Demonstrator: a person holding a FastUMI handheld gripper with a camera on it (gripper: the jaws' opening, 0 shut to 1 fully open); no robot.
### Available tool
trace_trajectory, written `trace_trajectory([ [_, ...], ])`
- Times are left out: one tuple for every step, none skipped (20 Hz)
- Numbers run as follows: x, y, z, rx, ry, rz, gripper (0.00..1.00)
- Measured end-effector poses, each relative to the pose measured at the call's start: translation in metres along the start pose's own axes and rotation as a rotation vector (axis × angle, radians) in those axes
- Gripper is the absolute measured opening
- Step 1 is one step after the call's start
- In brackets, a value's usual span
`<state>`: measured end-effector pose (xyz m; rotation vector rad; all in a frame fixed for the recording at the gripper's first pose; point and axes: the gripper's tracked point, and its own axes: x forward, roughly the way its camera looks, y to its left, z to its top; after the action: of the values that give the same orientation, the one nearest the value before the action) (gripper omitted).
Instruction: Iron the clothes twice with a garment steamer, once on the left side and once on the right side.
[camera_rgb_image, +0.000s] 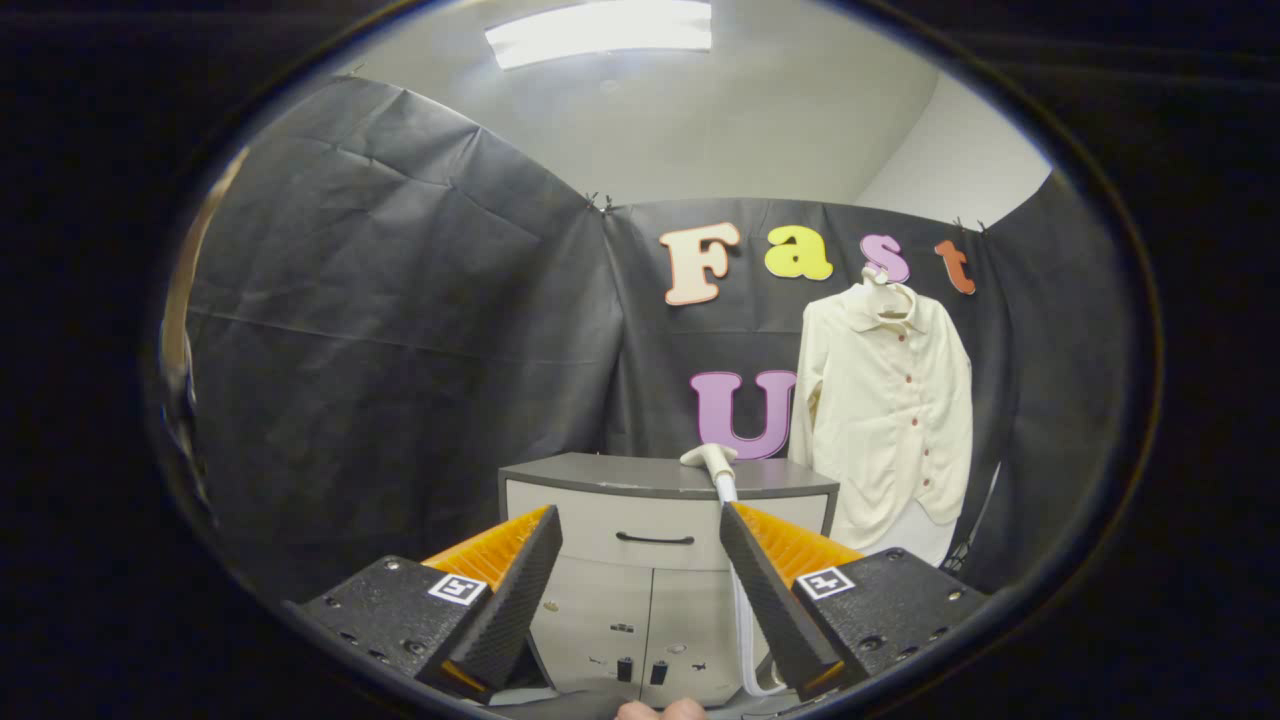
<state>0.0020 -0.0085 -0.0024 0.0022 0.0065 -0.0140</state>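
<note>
The black cloth wall (400, 330) takes up most of what I see, creased and clipped along its top, with pale ceiling and a lit ceiling panel (600, 30) above it. Next in size is the cream shirt (885, 420), hanging on a hanger (885, 290) against the cloth, well beyond my claw and off to the right of the cabinet. It hangs front-out, buttoned down the middle with small dark buttons, sleeves falling at its sides.

The grey cabinet (660, 540) stands straight ahead of me, beyond the fingers, with a drawer and a dark handle (655, 539) under its top, and two doors below. Its top surface is where the garment steamer (710, 458) lies: I see its pale head resting near the right part of the top, just left of the shirt's lower hem. Its white hose (745, 630) drops from the head over the cabinet's front edge and runs down the doors, passing behind my right finger.

My claw (640, 545) is spread wide, holding nothing; the cabinet front shows in the gap between the fingers. Small bits I cannot make out sit on the lower doors. At the bottom, between the fingers, are the fingertips of a hand (660, 710).
</note>
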Motion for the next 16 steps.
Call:
trace_trajectory([
  [0.000,-0.001,0.001,0.003,-0.004,-0.001,0.97],
  [0.000,0.000,0.000,0.006,-0.001,0.001,0.97],
  [0.000,0.001,-0.001,0.006,0.002,0.006,0.97],
  [0.000,0.000,0.000,0.002,-0.002,0.008,0.97],
  [0.002,-0.001,0.000,-0.006,-0.007,0.004,0.97],
  [0.002,-0.003,-0.003,-0.011,-0.001,-0.004,0.97],
  [0.002,-0.003,-0.007,-0.009,0.010,-0.005,0.97],
  [0.004,-0.001,-0.009,-0.004,0.016,0.000,0.97],
  [0.006,-0.003,-0.011,0.003,0.020,0.001,0.97],
  [0.009,-0.006,-0.013,0.006,0.022,-0.003,0.97],
  [0.011,-0.009,-0.013,0.007,0.024,-0.008,0.97],
  [0.014,-0.012,-0.016,0.010,0.028,-0.013,0.97],
  [0.017,-0.014,-0.018,0.012,0.031,-0.017,0.97],
  [0.020,-0.017,-0.021,0.012,0.037,-0.021,0.97],
  [0.023,-0.020,-0.022,0.006,0.045,-0.025,0.97],
  [0.028,-0.024,-0.024,-0.002,0.048,-0.033,0.97],
])
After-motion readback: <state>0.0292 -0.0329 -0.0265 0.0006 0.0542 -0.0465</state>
